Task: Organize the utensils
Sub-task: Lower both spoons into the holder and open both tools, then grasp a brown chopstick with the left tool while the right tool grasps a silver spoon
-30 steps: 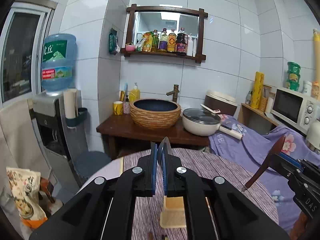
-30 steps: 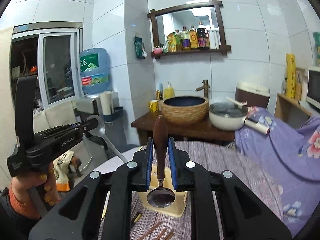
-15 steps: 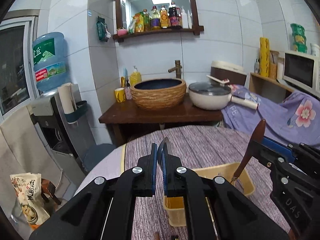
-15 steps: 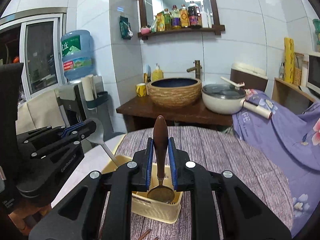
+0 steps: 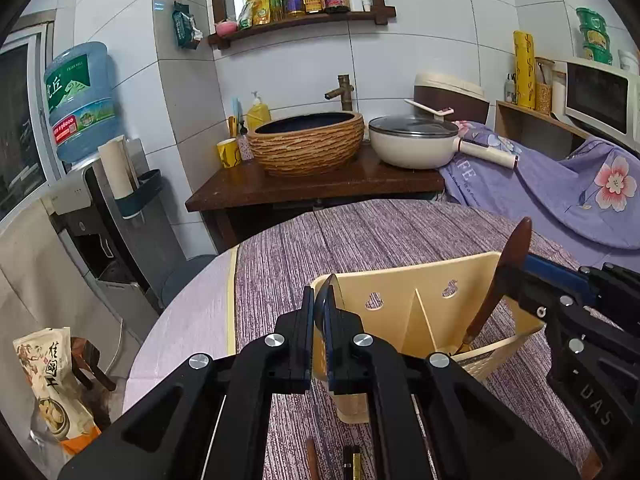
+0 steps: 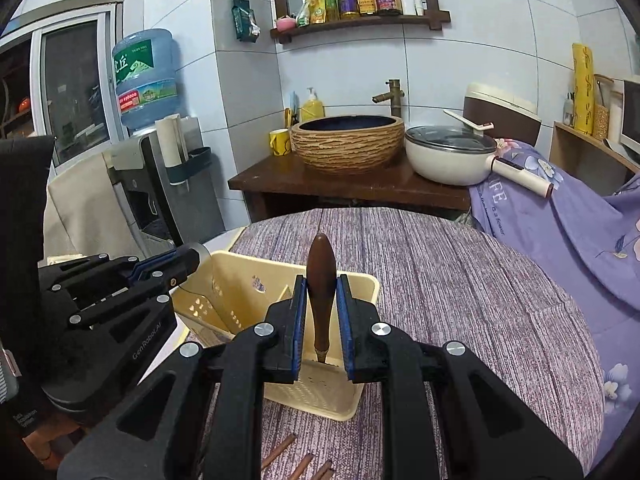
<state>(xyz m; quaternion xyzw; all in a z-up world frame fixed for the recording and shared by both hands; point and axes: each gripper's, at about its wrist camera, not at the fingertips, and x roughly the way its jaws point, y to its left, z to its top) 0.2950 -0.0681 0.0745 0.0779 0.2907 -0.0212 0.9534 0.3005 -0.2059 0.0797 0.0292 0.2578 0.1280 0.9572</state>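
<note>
A cream plastic utensil holder (image 5: 404, 312) with dividers stands on the purple striped tablecloth; it also shows in the right wrist view (image 6: 240, 296). My left gripper (image 5: 319, 320) is shut on a metal spoon (image 5: 330, 294), held bowl up over the holder's left compartment. My right gripper (image 6: 322, 312) is shut on a brown wooden-handled spoon (image 6: 321, 280), whose lower end dips into the holder's right compartment. In the left wrist view that spoon (image 5: 504, 276) slants down into the holder from the right gripper (image 5: 516, 280). The left gripper (image 6: 176, 268) shows at the left in the right wrist view.
Brown chopsticks (image 6: 280, 450) and a dark utensil (image 5: 354, 462) lie on the cloth in front of the holder. Behind the table stand a wooden counter (image 5: 312, 186) with a woven basin (image 5: 306, 142), a white pan (image 5: 414, 140), and a water dispenser (image 5: 80, 112) at the left.
Both grippers have come down and forward onto the holder. The wooden spoon's lower end has sunk into the right compartment, and the metal spoon has dropped toward the left one.
</note>
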